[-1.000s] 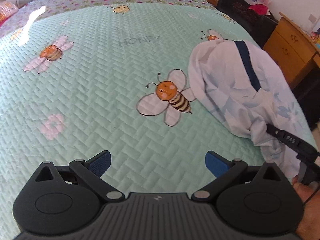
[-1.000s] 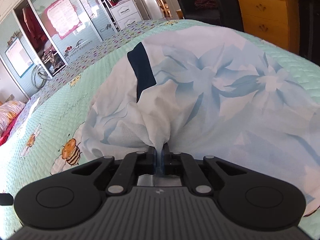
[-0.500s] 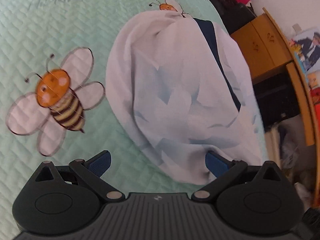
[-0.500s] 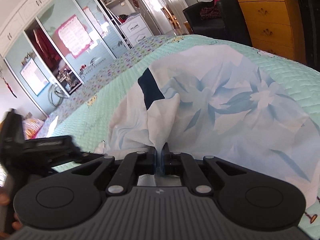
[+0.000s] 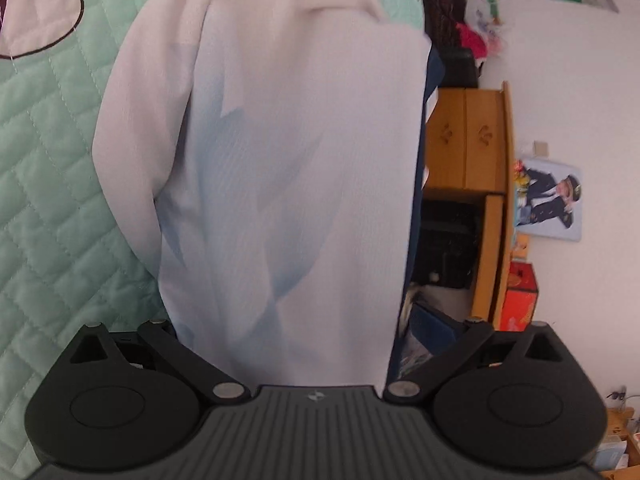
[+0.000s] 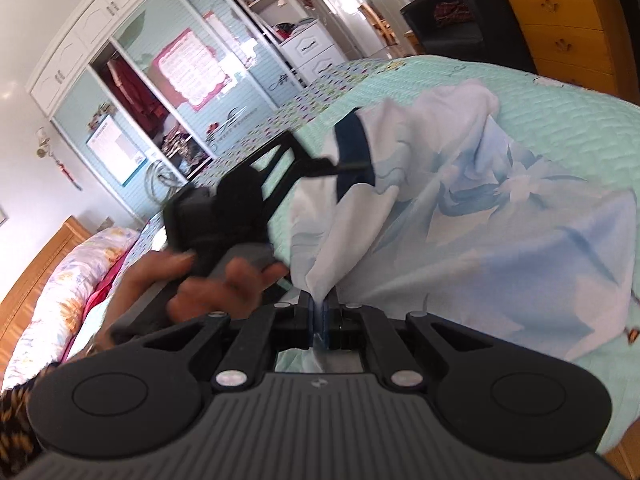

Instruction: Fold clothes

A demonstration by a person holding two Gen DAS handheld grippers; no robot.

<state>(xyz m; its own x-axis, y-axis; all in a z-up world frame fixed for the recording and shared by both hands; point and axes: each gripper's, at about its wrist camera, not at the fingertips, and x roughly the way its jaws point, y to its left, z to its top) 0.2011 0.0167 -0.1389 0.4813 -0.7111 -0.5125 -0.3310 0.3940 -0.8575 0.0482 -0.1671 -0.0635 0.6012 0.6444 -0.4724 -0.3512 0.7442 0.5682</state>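
Note:
A white garment with pale blue flowers and a navy trim lies bunched on the mint quilted bed cover. My right gripper is shut on a pinched fold of its near edge and holds it slightly raised. My left gripper, held by a hand, reaches in from the left at the navy trim. In the left wrist view the garment fills the space between the wide-spread jaws of the left gripper. The cloth hides both its pads.
A wooden dresser and a black chair stand past the bed's right edge, the dresser also showing beside a red box. A wardrobe lines the far wall. A flowered pillow lies at left.
My left gripper has swung right and down, rolling, from over the bee print onto the garment, which now lies between its jaws. My right gripper has lifted a little, still pinching the cloth.

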